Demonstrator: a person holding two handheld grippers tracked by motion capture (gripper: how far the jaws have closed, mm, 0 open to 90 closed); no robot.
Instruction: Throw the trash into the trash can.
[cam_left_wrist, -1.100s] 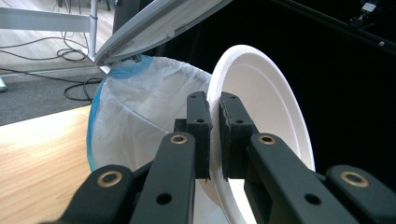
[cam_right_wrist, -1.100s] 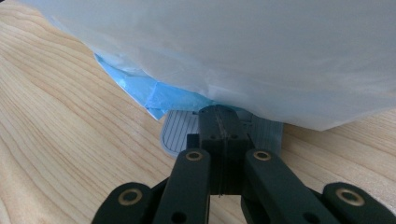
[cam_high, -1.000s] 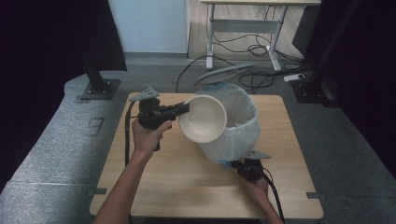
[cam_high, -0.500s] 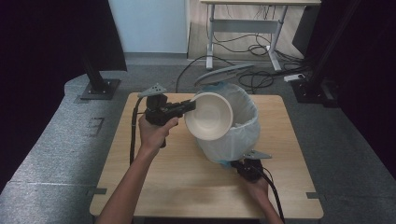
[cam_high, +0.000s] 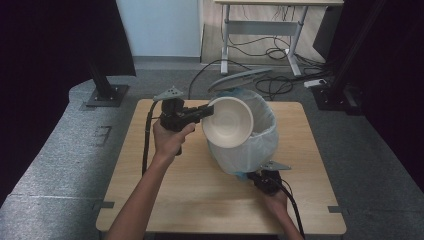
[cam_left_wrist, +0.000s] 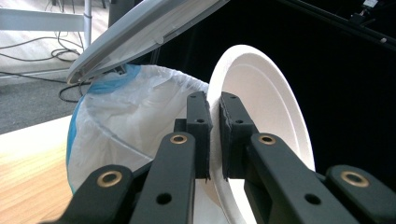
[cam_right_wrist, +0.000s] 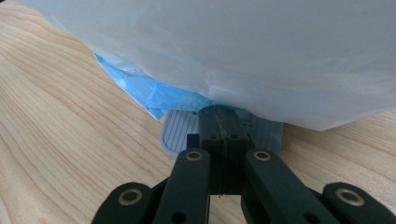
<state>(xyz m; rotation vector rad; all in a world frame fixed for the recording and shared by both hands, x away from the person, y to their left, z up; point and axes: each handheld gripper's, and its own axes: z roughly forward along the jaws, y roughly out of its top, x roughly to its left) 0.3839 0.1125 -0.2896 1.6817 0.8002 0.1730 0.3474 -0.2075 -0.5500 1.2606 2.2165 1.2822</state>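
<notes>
— While I hold it up, can you see the white bowl (cam_high: 228, 122)?

— Yes. My left gripper (cam_high: 207, 112) pinches its rim, jaws pressed on it. The bowl is tipped on its side over the open bin (cam_high: 260, 145) with the white bag.

— And my right gripper (cam_high: 256, 175)?

— Its jaws are pressed together, pushing down on the grey pedal (cam_right_wrist: 180, 128) at the bin's foot on the worktop (cam_high: 200, 190). The lid (cam_high: 240, 78) is up.
</notes>
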